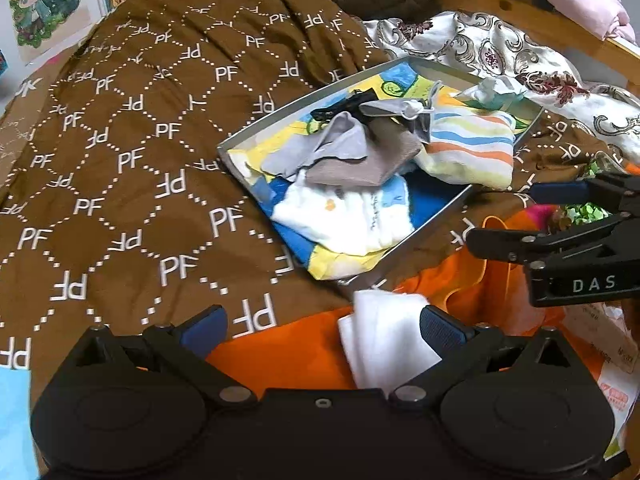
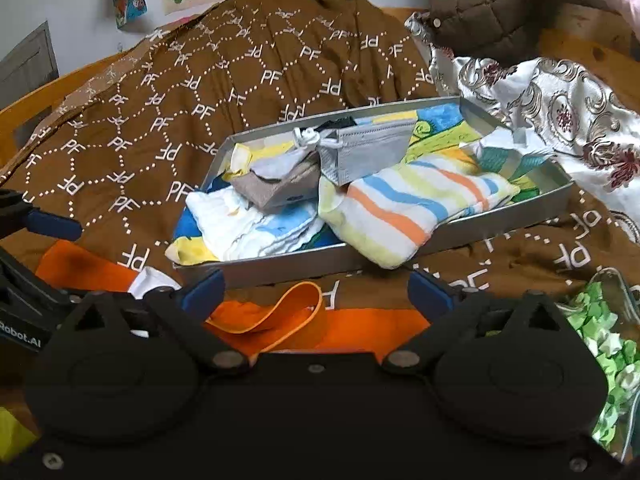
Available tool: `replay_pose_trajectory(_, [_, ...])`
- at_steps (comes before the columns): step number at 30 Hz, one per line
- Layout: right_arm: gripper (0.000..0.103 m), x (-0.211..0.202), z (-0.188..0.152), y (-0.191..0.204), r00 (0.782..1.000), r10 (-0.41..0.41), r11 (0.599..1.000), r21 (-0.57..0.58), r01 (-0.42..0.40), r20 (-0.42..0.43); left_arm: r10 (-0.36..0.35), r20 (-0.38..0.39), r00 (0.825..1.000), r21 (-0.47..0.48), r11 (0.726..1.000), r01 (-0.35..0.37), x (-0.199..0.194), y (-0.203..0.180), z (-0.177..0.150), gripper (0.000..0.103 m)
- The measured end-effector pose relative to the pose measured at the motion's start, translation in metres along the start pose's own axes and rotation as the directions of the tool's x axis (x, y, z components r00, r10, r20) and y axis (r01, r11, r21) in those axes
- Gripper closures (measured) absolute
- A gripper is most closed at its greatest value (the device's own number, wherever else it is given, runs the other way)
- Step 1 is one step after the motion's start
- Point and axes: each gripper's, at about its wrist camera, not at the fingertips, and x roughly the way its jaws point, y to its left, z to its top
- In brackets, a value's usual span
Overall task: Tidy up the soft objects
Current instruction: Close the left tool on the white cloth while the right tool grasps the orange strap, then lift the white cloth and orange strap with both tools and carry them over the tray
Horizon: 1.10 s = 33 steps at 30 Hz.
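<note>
Just ahead of the wide-open right gripper, tilting downward over an orange strap: a grey tray; alongside, left gripper gaping over white cloth.

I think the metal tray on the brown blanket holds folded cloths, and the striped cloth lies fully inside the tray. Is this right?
Not quite. The metal tray on the brown blanket does hold folded cloths, but the striped cloth hangs over the tray's near rim, as the right wrist view shows.

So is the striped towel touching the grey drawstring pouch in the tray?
Touching. The right wrist view shows the grey drawstring pouch resting directly on the upper edge of the striped towel, with no gap between them.
</note>
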Motion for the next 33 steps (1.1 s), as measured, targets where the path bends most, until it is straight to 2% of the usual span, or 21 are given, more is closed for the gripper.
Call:
replay_pose_trajectory(5, [0.022, 0.009, -0.003, -0.004, 0.999, 0.01, 0.999, 0.034, -0.009, -0.03, -0.047, -0.034, 0.998, -0.015, 0.999, 0.046, 0.011, -0.002, 0.001, 0.002])
replay_pose_trajectory(9, [0.026, 0.022, -0.006, -0.004, 0.998, 0.028, 0.998, 0.05, -0.025, -0.05, -0.064, -0.041, 0.997, -0.017, 0.998, 0.063, 0.016, -0.003, 0.001, 0.002])
replay_pose_trajectory(15, [0.055, 0.035, -0.01, 0.0, 0.998, 0.018, 0.998, 0.059, -0.014, -0.062, -0.131, -0.039, 0.991, -0.062, 0.99, 0.128, 0.016, 0.003, 0.005, 0.011])
replay_pose_trajectory(16, [0.064, 0.036, -0.011, 0.001, 0.998, 0.016, 0.998, 0.06, -0.012, -0.062, -0.138, -0.037, 0.99, -0.063, 0.989, 0.136, 0.016, 0.004, 0.005, 0.012])
replay_pose_trajectory(17, [0.072, 0.037, -0.011, 0.0, 0.998, 0.016, 0.998, 0.066, -0.012, -0.06, -0.146, -0.037, 0.989, -0.065, 0.988, 0.143, 0.015, 0.005, 0.006, 0.016])
replay_pose_trajectory(20, [0.086, 0.037, -0.011, 0.0, 0.998, 0.013, 0.998, 0.065, -0.009, -0.055, -0.173, -0.046, 0.984, -0.079, 0.982, 0.169, 0.017, 0.007, 0.005, 0.028])
replay_pose_trajectory(22, [0.089, 0.036, -0.011, 0.001, 0.998, 0.004, 0.999, 0.05, -0.001, -0.055, -0.182, -0.051, 0.982, -0.091, 0.98, 0.177, 0.018, 0.008, 0.005, 0.037])
replay_pose_trajectory(24, [0.092, 0.033, -0.011, 0.001, 0.999, -0.001, 0.999, 0.046, 0.003, -0.047, -0.188, -0.044, 0.981, -0.094, 0.979, 0.183, 0.017, 0.008, 0.004, 0.053])
replay_pose_trajectory(27, [0.094, 0.026, -0.012, -0.002, 1.0, 0.002, 0.999, 0.046, 0.0, -0.028, -0.203, -0.044, 0.978, -0.087, 0.976, 0.199, 0.017, 0.009, 0.002, 0.066])
replay_pose_trajectory(30, [0.095, 0.018, -0.01, -0.006, 1.0, 0.018, 0.998, 0.056, -0.018, 0.001, -0.208, -0.032, 0.978, -0.073, 0.976, 0.205, 0.013, 0.008, 0.001, 0.091])
replay_pose_trajectory(33, [0.095, 0.011, -0.004, -0.006, 0.999, 0.021, 0.999, 0.046, -0.023, 0.027, -0.226, -0.018, 0.974, -0.062, 0.972, 0.225, 0.007, 0.008, 0.003, 0.096])
